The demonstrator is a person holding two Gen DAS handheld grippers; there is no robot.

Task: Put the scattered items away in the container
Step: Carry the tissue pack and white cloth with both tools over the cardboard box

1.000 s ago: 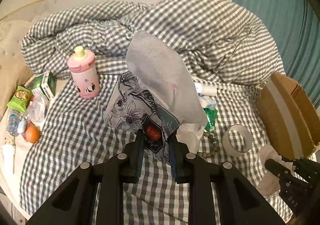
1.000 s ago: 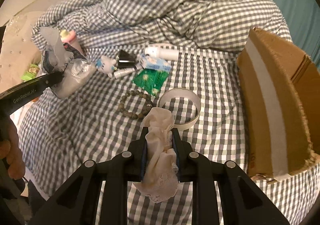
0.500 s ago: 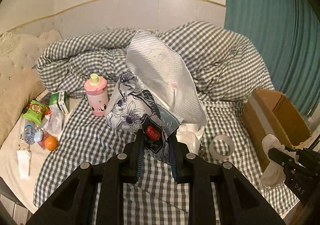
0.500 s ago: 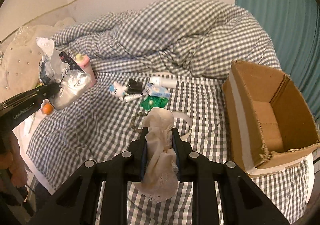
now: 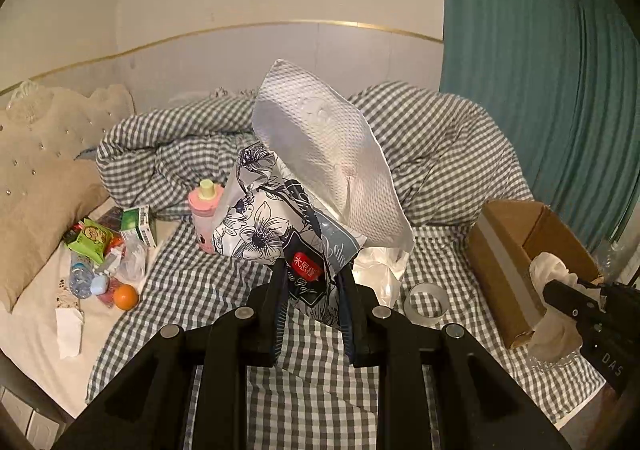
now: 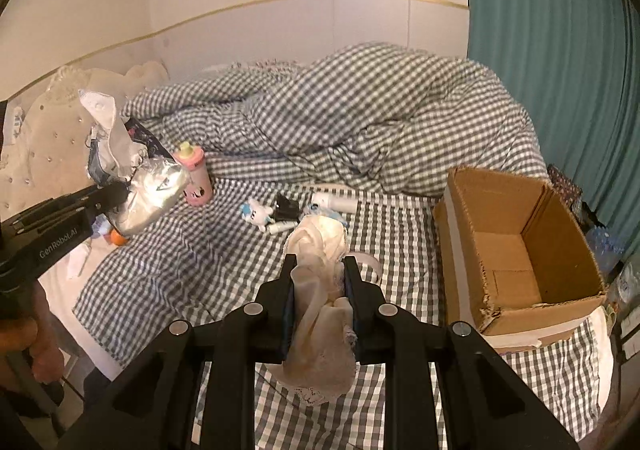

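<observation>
On the bed, at its left edge near the beige tufted headboard (image 5: pixel 44 170), lies a small heap: a green snack packet (image 5: pixel 94 240), a green-and-white carton (image 5: pixel 138 226) and a round orange fruit (image 5: pixel 126 297). Next to them a pink bottle with a pale yellow cap (image 6: pixel 194 174) stands upright on the grey-and-white checked sheet (image 6: pixel 168 270). Above the sheet, the left gripper (image 5: pixel 312 286) has its jaws nearly closed, pinching a floral-printed soft tissue pack with one white tissue sticking out (image 5: pixel 288 218). In the middle lie a little white-and-blue toy figure (image 6: pixel 256 212) and a white tube (image 6: pixel 336 202). The right gripper (image 6: pixel 318 282) has its jaws narrow too, clamped on a crumpled cream lace cloth (image 6: pixel 320 290) held in the air. At the right, the open brown cardboard box (image 6: pixel 560 234) sits on the bed, empty inside, beside the teal curtain (image 6: pixel 552 50).
</observation>
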